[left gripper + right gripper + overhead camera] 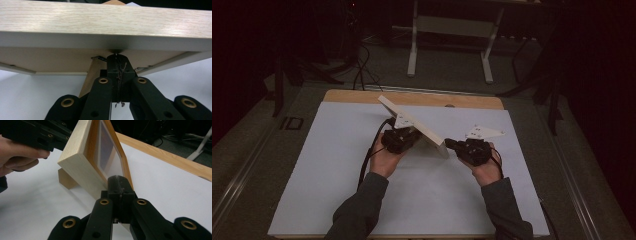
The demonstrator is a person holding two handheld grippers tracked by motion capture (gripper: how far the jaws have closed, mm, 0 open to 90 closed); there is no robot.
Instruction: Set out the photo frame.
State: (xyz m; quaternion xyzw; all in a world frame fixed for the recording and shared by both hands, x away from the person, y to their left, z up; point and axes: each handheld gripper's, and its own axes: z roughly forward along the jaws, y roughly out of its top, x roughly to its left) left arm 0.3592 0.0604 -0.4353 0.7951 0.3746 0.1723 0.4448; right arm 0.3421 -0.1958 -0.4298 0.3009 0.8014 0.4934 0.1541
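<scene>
A light wooden picture frame (424, 131) stands tilted on the white table cover (332, 170), propped by its back leg (65, 179). My left gripper (404, 141) is behind it. In the left gripper view its jaws are shut, tips (116, 57) touching the lower rim of the frame (100, 20) by the backing board, beside the leg (90, 75). My right gripper (451, 145) is at the frame's right end. Its jaws are shut too, tips (119, 179) against the lower front corner of the frame (75, 152). The other hand and left gripper (32, 135) sit behind the frame.
The table's wooden far edge (362, 96) runs behind the white cover. Beyond it stand a white desk frame (413, 45) and cables (359, 70) on a dark floor. Bare cover lies to the left and in front of the hands.
</scene>
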